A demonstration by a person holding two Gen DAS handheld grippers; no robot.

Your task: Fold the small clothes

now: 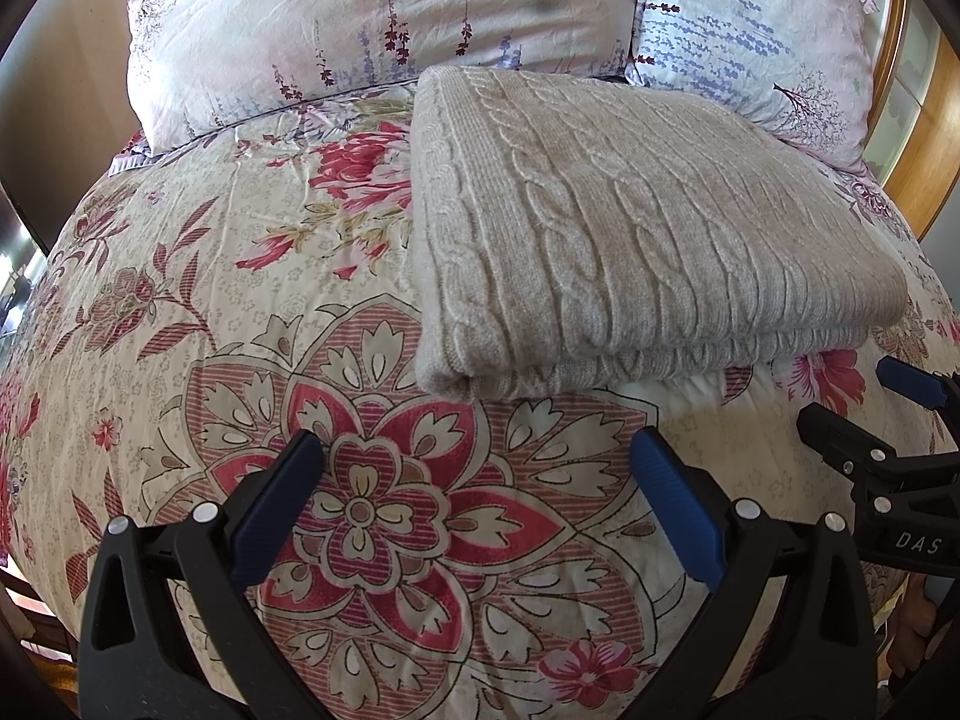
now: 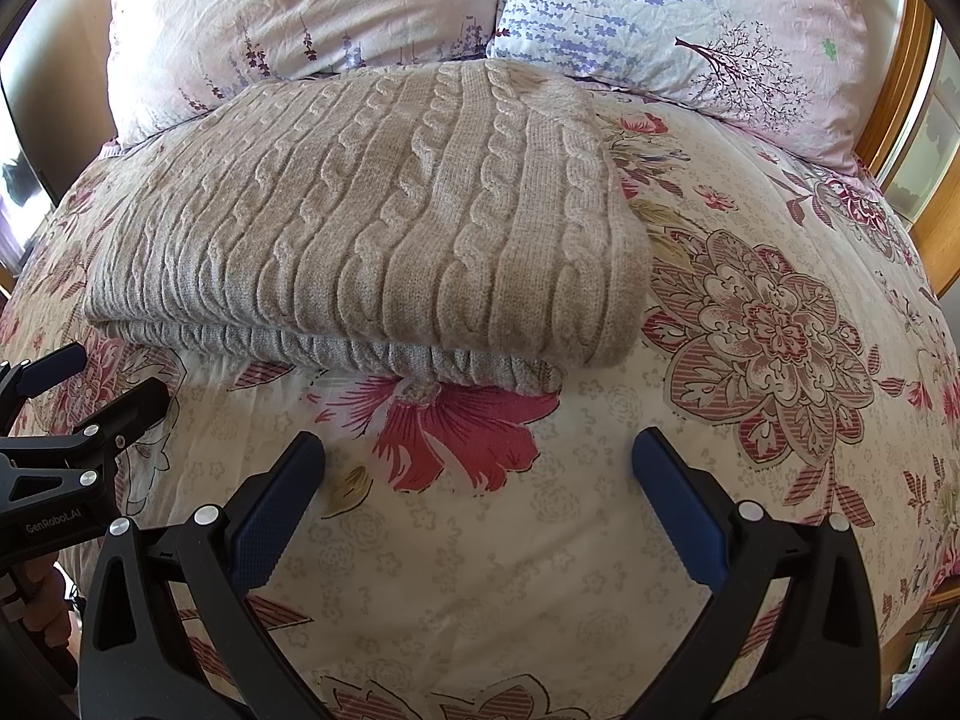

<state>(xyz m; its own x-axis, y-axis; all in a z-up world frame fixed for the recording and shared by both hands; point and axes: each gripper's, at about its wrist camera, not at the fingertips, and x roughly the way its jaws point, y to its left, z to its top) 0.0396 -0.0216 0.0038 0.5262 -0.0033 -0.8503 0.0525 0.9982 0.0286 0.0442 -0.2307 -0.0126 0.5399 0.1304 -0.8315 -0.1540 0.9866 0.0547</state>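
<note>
A beige cable-knit sweater (image 1: 630, 228) lies folded into a thick rectangle on the floral bed cover (image 1: 252, 324). It also shows in the right wrist view (image 2: 384, 222), with a lower layer sticking out along its near edge. My left gripper (image 1: 477, 456) is open and empty, held above the cover just in front of the sweater's near left corner. My right gripper (image 2: 477, 456) is open and empty, just in front of the sweater's near edge. Each gripper shows at the edge of the other's view: the right one (image 1: 864, 414), the left one (image 2: 102, 378).
Two floral pillows (image 1: 384, 18) (image 1: 756, 42) lean at the head of the bed behind the sweater. A wooden headboard or frame (image 2: 906, 60) runs along the right side. The bed cover (image 2: 780, 324) spreads around the sweater on all sides.
</note>
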